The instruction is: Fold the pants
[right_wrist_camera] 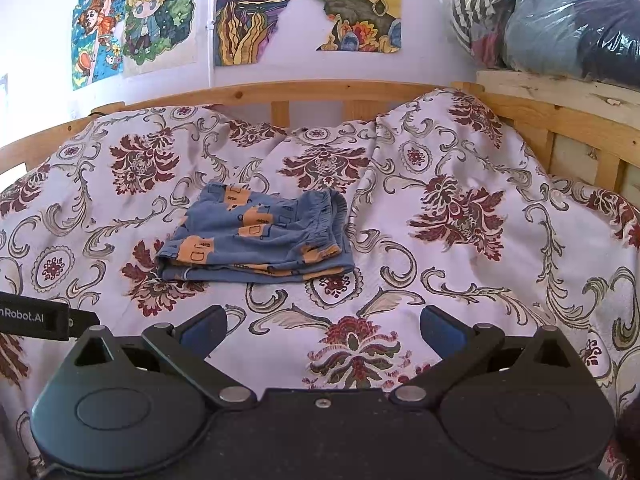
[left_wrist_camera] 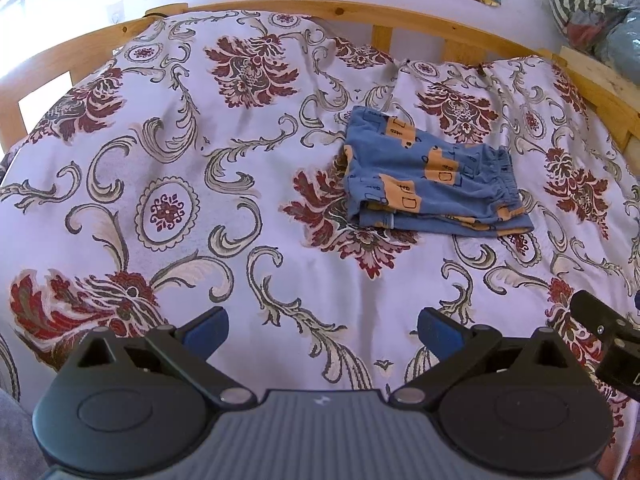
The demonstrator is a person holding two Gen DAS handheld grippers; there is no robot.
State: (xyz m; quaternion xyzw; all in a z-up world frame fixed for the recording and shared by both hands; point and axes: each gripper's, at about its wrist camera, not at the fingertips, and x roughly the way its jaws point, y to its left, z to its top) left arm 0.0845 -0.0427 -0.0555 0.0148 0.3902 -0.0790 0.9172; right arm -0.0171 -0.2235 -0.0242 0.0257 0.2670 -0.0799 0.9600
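The pants, soft blue cloth printed with orange blocks, are lying folded into a flat, roughly square stack on the bedspread, with the gathered elastic waistband turned to the stack's right edge. The bedspread, a pale woven fabric with dark red flowers and grey scrolls, is being framed behind the pants by a pine bed rail. The left tool is being held wide open and empty, well short of the pants. The right tool is likewise being held spread apart, gripping nothing, near the pants' front edge.
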